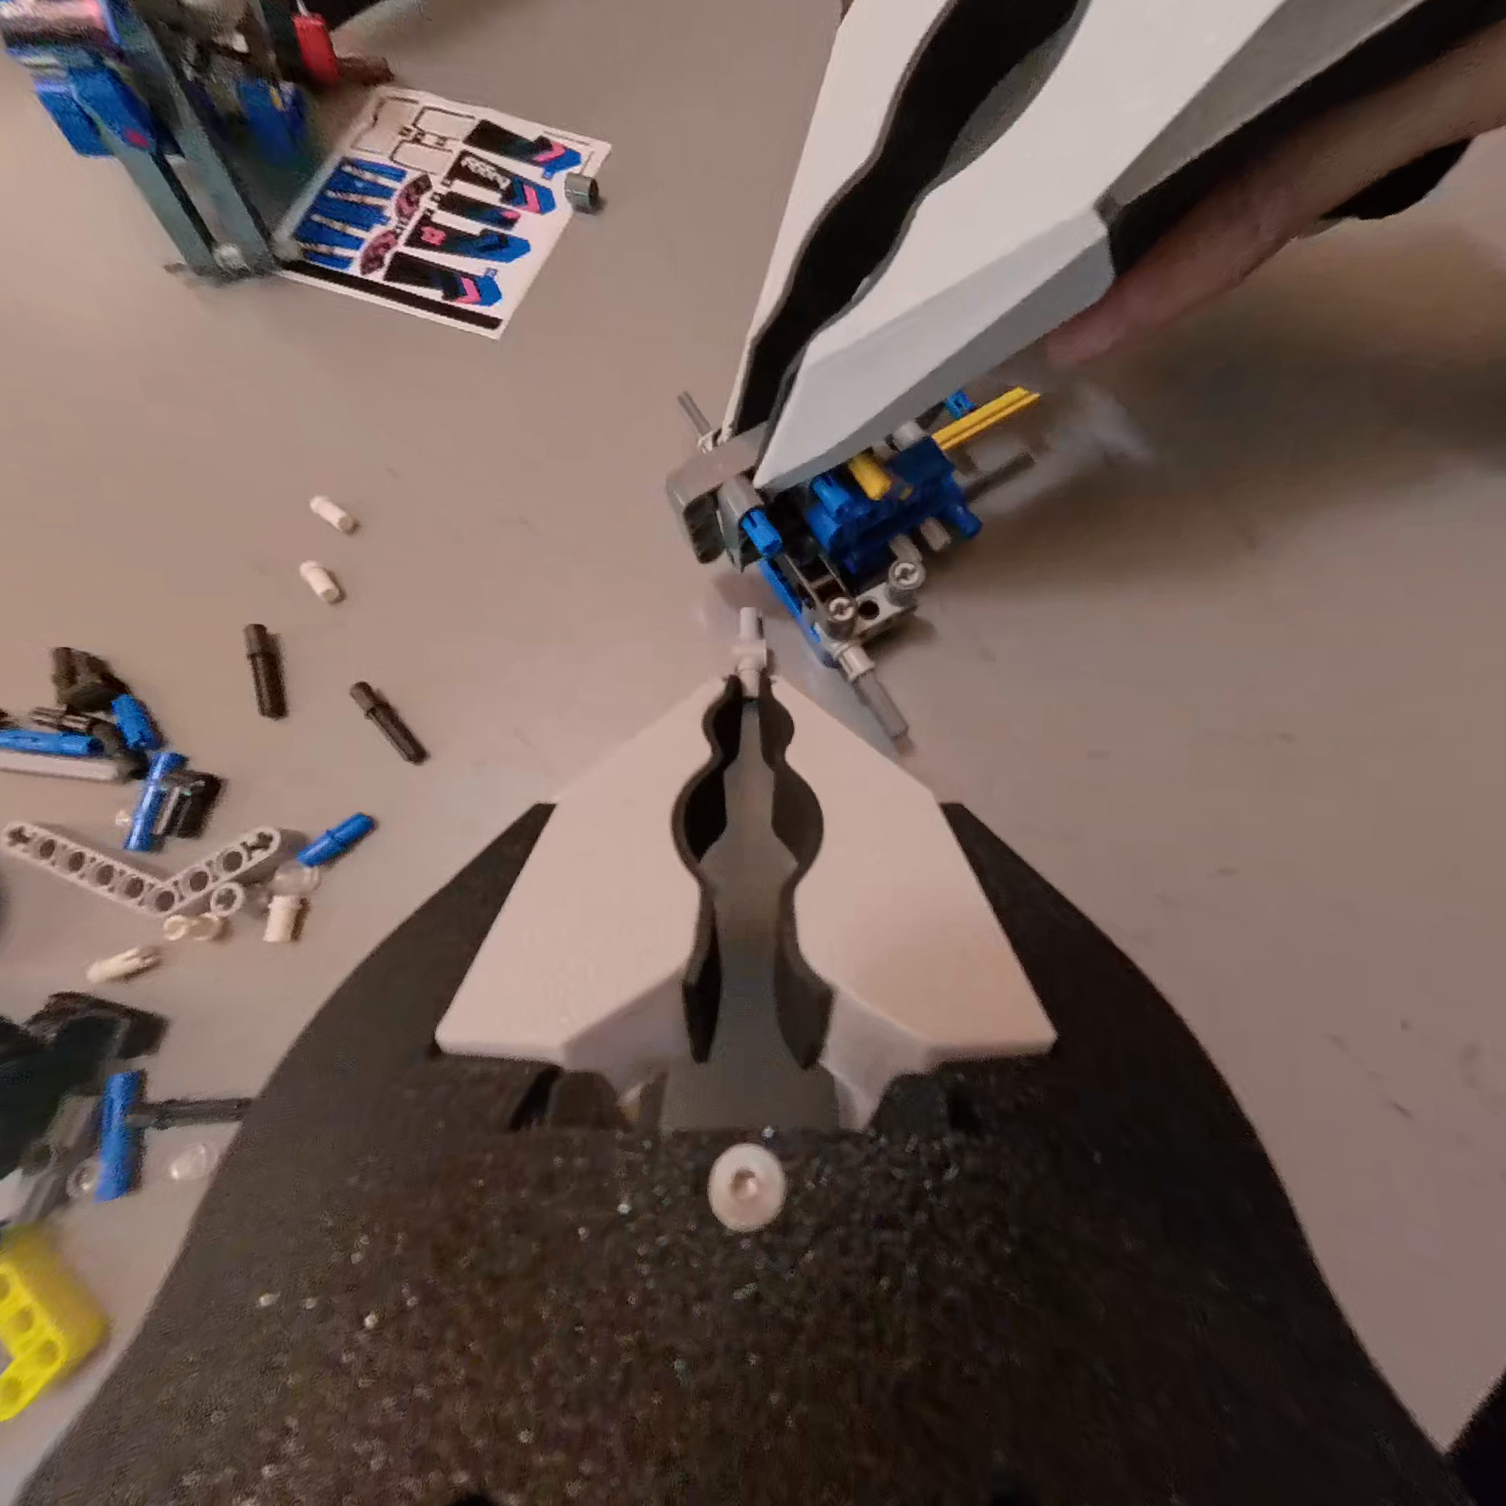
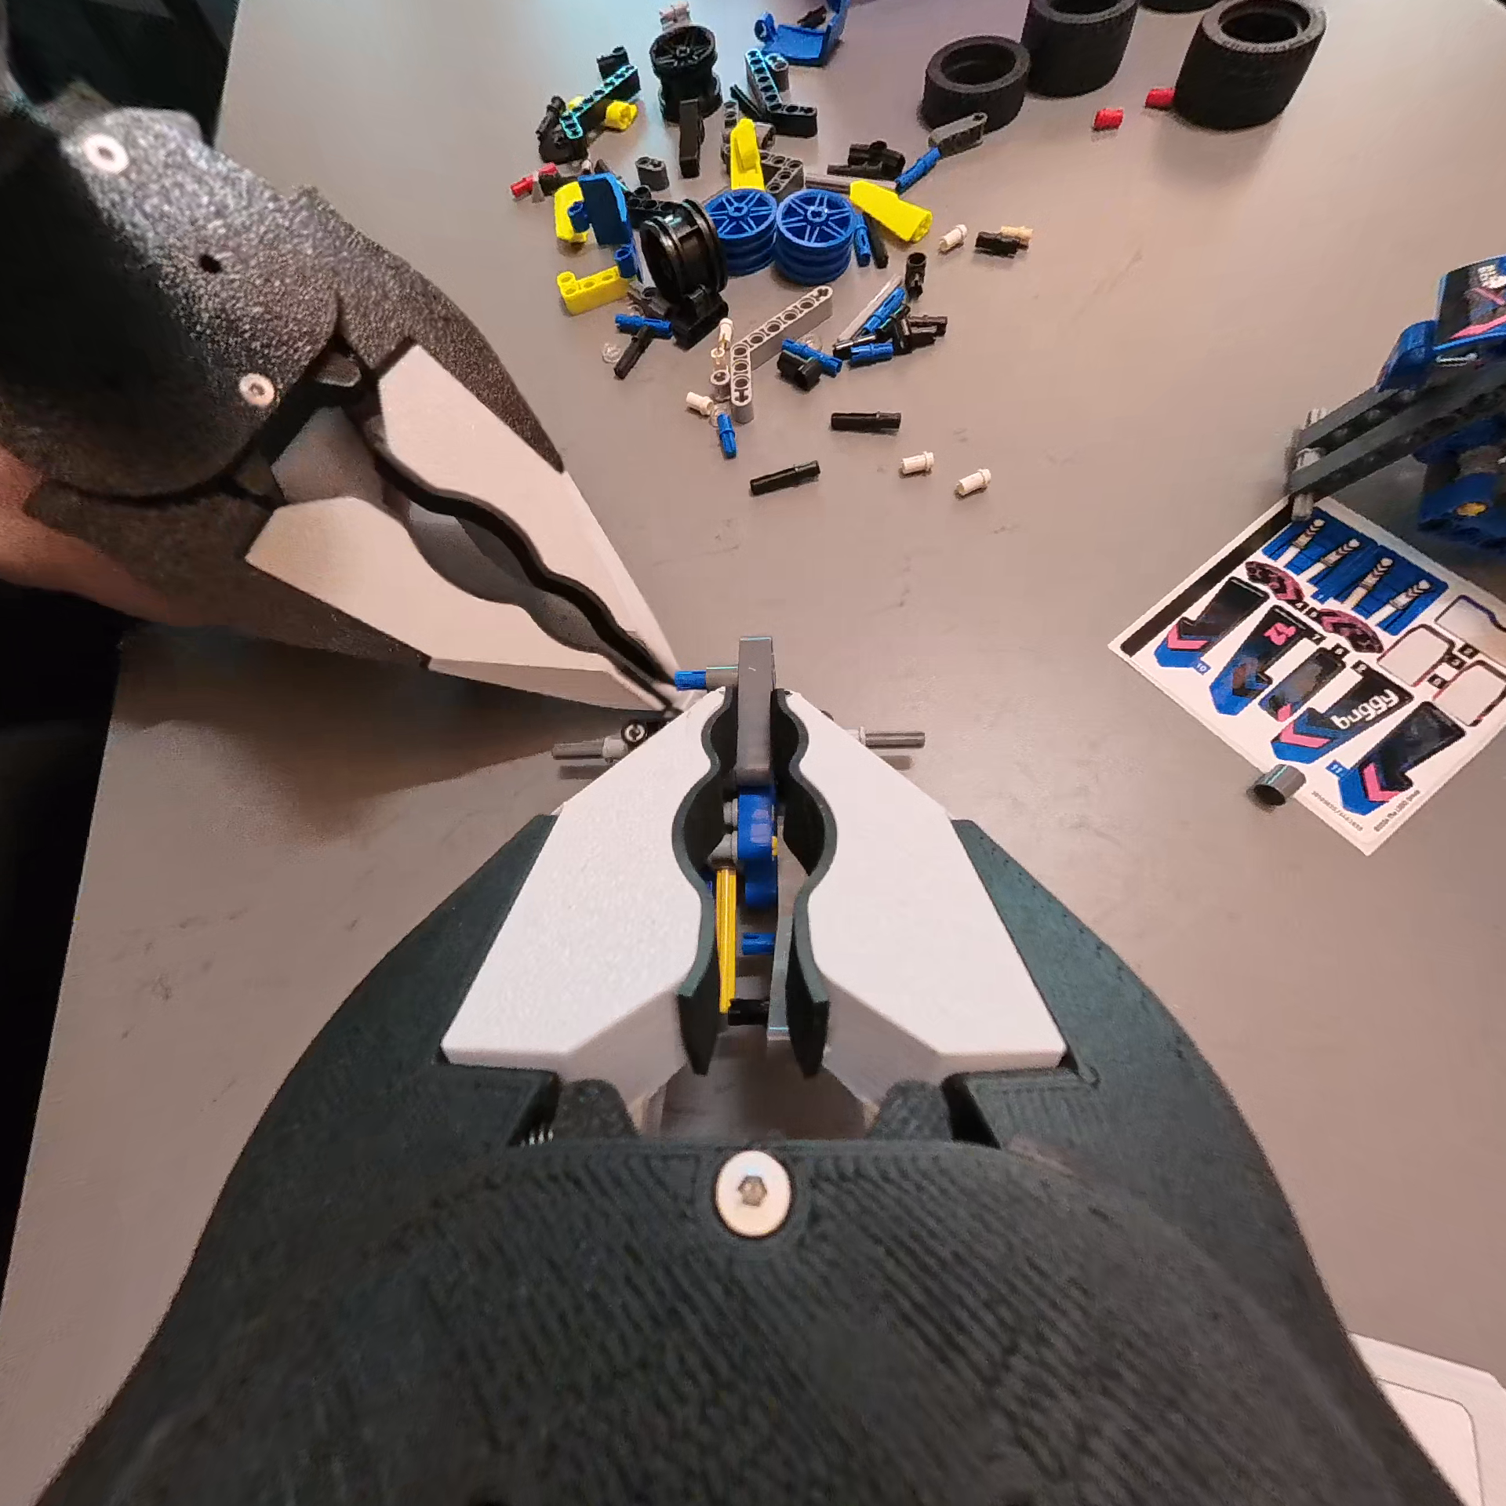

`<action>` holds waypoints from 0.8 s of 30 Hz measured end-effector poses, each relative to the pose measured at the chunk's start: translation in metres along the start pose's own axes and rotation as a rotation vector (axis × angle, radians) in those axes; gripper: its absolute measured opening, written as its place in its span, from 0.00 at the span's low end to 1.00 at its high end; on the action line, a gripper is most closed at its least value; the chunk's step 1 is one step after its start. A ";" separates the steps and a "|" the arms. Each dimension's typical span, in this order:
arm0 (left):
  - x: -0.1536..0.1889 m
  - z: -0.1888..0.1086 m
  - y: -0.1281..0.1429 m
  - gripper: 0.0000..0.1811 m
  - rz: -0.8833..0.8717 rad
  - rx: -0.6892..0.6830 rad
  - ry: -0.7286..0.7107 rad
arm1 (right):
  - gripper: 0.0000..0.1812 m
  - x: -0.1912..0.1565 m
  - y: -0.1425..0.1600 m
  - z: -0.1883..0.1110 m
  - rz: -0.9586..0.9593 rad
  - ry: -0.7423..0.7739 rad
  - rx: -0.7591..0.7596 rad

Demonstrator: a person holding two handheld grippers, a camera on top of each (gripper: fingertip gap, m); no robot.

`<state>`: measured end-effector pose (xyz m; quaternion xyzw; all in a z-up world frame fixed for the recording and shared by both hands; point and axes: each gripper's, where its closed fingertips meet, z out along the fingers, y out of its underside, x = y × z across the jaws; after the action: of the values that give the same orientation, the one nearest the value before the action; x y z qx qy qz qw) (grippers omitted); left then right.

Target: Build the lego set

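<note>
My left gripper (image 1: 748, 680) is shut on a small light grey pin (image 1: 748, 644) that sticks out past its tips, just short of the blue, grey and yellow lego sub-assembly (image 1: 847, 521). My right gripper (image 2: 754, 709) is shut on that sub-assembly (image 2: 754, 733), which rests on the grey table; a grey beam, blue parts and a yellow axle show between its fingers. The right gripper shows in the left wrist view (image 1: 754, 456) coming in from the upper right. The left gripper shows in the right wrist view (image 2: 664, 693) from the left, tips at the sub-assembly's left side.
A pile of loose parts (image 2: 750, 244) with blue wheels lies beyond the sub-assembly, black tyres (image 2: 1247, 57) farther back. A sticker sheet (image 2: 1320, 668) and a partly built blue model (image 2: 1450, 440) stand at right. Loose pins and beams (image 1: 163, 864) lie to my left. My hands' fingertips stand some 5 centimetres from each other.
</note>
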<state>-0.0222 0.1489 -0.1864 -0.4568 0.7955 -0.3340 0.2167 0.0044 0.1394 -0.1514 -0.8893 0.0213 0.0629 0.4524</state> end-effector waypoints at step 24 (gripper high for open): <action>-0.004 -0.001 -0.024 0.02 -0.041 0.125 -0.028 | 0.03 0.003 0.002 -0.005 0.023 0.008 0.024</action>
<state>-0.0066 0.1442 -0.1681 -0.4633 0.7605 -0.3810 0.2489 0.0072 0.1342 -0.1510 -0.8837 0.0341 0.0641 0.4623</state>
